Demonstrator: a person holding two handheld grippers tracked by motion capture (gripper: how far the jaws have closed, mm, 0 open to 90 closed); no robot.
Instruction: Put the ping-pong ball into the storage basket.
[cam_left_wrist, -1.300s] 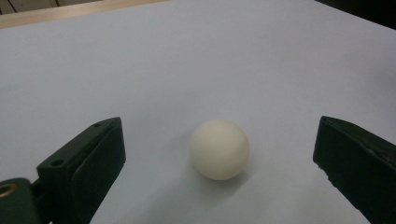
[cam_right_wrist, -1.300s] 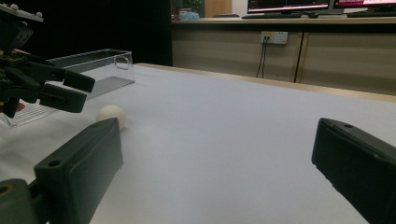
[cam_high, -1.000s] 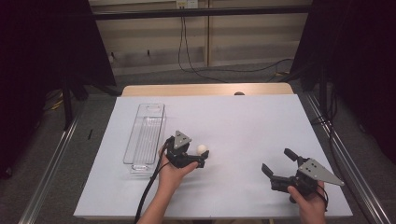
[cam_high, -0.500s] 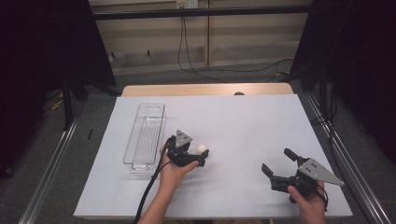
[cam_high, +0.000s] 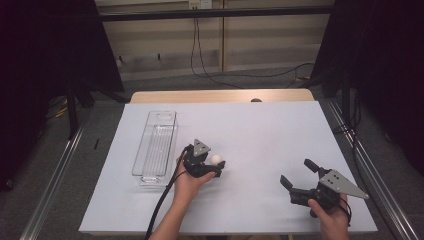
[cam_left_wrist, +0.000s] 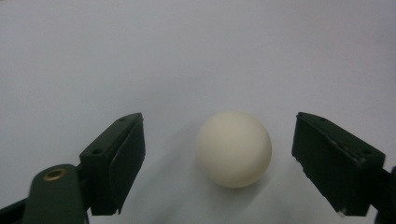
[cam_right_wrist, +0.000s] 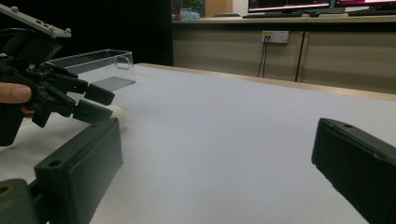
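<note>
Our left gripper stands released, its jaws either side of the white ball on the table; the right gripper idles spread and empty. Light, smooth, prone to roll, we judge: pinch across its middle

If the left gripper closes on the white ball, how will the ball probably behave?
The white ball is round and rests free on the flat table, so it would probably roll away if one jaw touches first. Its surface looks smooth and matte, so it may slip from the left gripper, whose jaws stand open on either side. It looks light, perhaps hollow.
</note>
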